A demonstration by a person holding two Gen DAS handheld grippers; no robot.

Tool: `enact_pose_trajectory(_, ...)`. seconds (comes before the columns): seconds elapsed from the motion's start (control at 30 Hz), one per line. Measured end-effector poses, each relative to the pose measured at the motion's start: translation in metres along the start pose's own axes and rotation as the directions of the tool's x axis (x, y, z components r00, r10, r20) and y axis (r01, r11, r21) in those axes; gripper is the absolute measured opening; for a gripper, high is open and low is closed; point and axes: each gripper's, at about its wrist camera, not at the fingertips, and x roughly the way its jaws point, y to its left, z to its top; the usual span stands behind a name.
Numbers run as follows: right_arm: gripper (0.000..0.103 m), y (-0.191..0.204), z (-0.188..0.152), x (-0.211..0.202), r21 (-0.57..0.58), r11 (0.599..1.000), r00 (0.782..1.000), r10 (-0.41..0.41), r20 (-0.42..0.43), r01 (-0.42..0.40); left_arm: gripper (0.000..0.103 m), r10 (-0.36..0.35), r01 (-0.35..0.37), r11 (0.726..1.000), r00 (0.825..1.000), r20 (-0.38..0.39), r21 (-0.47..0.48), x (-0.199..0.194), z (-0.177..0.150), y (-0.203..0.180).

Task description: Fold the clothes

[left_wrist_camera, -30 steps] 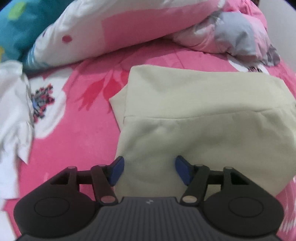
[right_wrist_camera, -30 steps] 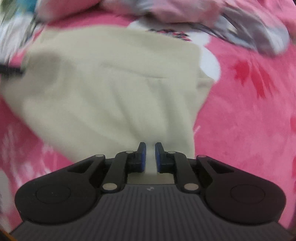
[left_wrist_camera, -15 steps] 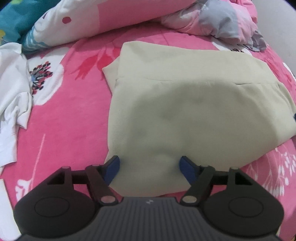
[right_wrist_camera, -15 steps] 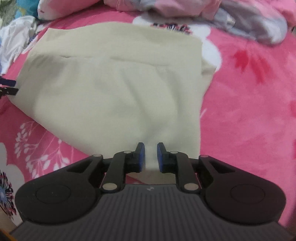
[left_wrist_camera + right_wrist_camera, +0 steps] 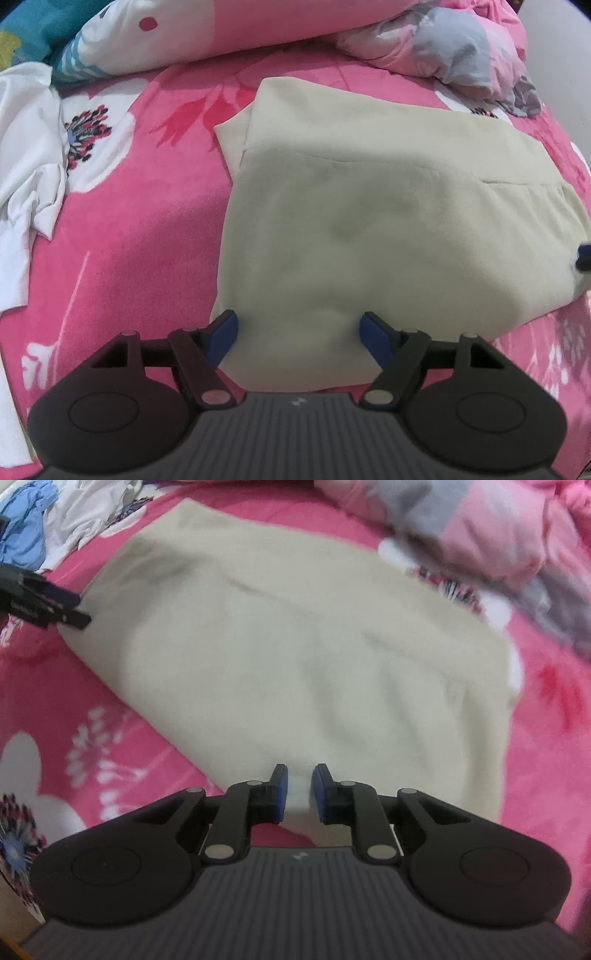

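A cream folded garment [image 5: 369, 206] lies flat on the pink floral bedsheet [image 5: 140, 240]. My left gripper [image 5: 299, 326] stands open over its near left corner, with the cloth lying under and between the blue pads, which do not press on it. My right gripper [image 5: 298, 794] is shut on a small pinch of the cream garment [image 5: 288, 657] at its near edge. The right gripper's tip [image 5: 583, 254] shows at the right edge of the left wrist view. The left gripper [image 5: 44, 605] shows at the garment's left side in the right wrist view.
A crumpled white garment [image 5: 29, 184] lies to the left on the sheet. A pink and white pillow [image 5: 184, 37] and a bunched grey-pink quilt [image 5: 465, 55] lie behind the cream garment. Blue cloth [image 5: 22, 542] sits at the far left.
My left jaws have spread wider over the garment's corner. My right gripper has moved and rolled while pinching the cream cloth, and the left gripper now looms larger in its view.
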Motion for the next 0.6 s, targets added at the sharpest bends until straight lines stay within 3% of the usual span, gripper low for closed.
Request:
enact_pose_trajectory(0.1, 0.016, 0.013, 0.034, -0.016, 0.012, 0.999, 0.993, 0.038, 0.109, -0.040, 0.076, -0.010, 0.010, 1.000, 1.000, -0.001, -0.017, -0.002, -0.002, 0.003)
enact_pose_trajectory(0.17, 0.019, 0.015, 0.057, 0.000, 0.014, 0.999, 0.986, 0.037, 0.165, -0.040, 0.075, -0.011, 0.011, 1.000, 1.000, 0.003, -0.025, -0.002, -0.004, 0.002)
enact_pose_trajectory(0.27, 0.028, 0.009, 0.080, 0.063, 0.044, 0.999, 0.988, 0.004, 0.153, -0.011, 0.076, -0.012, 0.012, 0.999, 1.000, 0.004, -0.038, -0.001, -0.004, 0.003)
enact_pose_trajectory(0.33, 0.028, -0.003, 0.078, 0.090, 0.085, 0.995, 0.991, 0.039, 0.127, -0.050, 0.076, -0.022, 0.022, 0.999, 1.000, 0.004, -0.047, -0.001, -0.004, 0.005)
enact_pose_trajectory(0.47, 0.028, -0.018, 0.101, 0.063, 0.271, 0.961, 0.998, 0.050, 0.037, -0.058, 0.077, -0.056, 0.056, 0.997, 0.998, 0.008, -0.058, -0.001, -0.006, 0.010)
enact_pose_trajectory(0.6, 0.030, -0.021, 0.135, 0.058, 0.306, 0.945, 0.983, 0.066, 0.170, -0.117, 0.077, -0.076, 0.077, 0.995, 0.997, 0.010, -0.060, -0.001, -0.007, 0.014)
